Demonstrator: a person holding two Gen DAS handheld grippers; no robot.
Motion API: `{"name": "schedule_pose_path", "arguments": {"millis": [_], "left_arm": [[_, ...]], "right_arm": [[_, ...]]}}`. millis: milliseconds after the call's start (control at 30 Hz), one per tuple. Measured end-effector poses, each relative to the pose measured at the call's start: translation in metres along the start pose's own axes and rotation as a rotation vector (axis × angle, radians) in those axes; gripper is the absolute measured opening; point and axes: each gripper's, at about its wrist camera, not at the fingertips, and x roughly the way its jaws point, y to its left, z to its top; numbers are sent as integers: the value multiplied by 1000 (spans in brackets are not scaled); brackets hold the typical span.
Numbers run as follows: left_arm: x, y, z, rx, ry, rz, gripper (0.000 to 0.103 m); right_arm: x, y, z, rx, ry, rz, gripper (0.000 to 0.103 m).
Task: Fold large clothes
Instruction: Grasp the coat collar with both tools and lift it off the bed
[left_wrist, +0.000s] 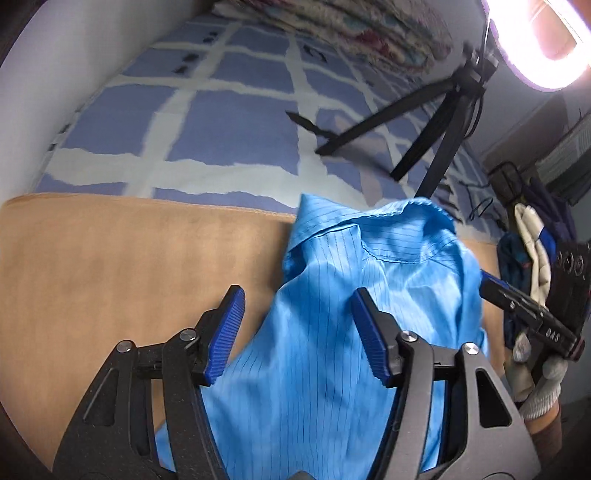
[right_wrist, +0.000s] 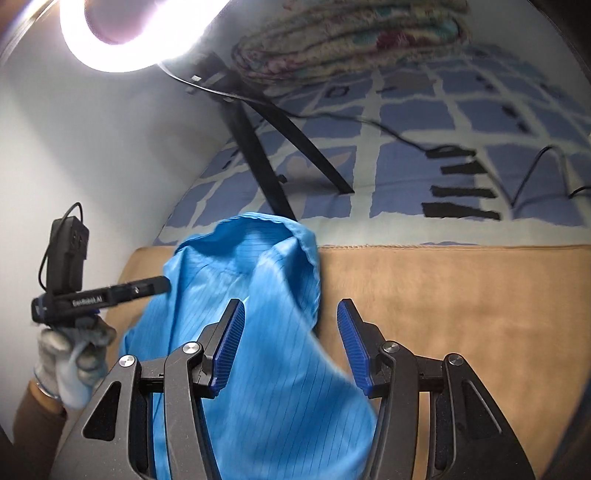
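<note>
A bright blue pinstriped garment (left_wrist: 332, 369) with a collar lies bunched on a tan blanket (left_wrist: 110, 258). My left gripper (left_wrist: 297, 295) hovers over its left side, pointing down at it, jaws apart; cloth shows between the blue pads (left_wrist: 225, 332), but they do not press it. The right wrist view has the same garment (right_wrist: 258, 258) on the tan blanket (right_wrist: 443, 295). My right gripper (right_wrist: 290, 306) stands open above the garment's right edge, its pads clear of the fabric. Each gripper also appears in the other view, held by a gloved hand (right_wrist: 70, 365), beside the collar.
Beyond the tan blanket stretches a blue-and-white checked bedsheet (left_wrist: 229, 122). A black tripod (left_wrist: 443, 122) with a lit ring light (left_wrist: 546, 44) stands on it just behind the garment. A folded patterned blanket (right_wrist: 351, 44) and cables (right_wrist: 406, 136) lie farther back. A white wall (right_wrist: 92, 147) borders one side.
</note>
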Motion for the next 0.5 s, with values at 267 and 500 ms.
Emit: {"name": "schedule_pose_path", "arguments": {"millis": [267, 500], "left_arm": [[21, -29, -7, 106, -46, 94, 4], [-30, -39, -16, 125, -171, 70, 2]], "right_arm": [[36, 5, -5, -28, 81, 52, 9], [-1, 52, -6, -168, -7, -69, 3]]}}
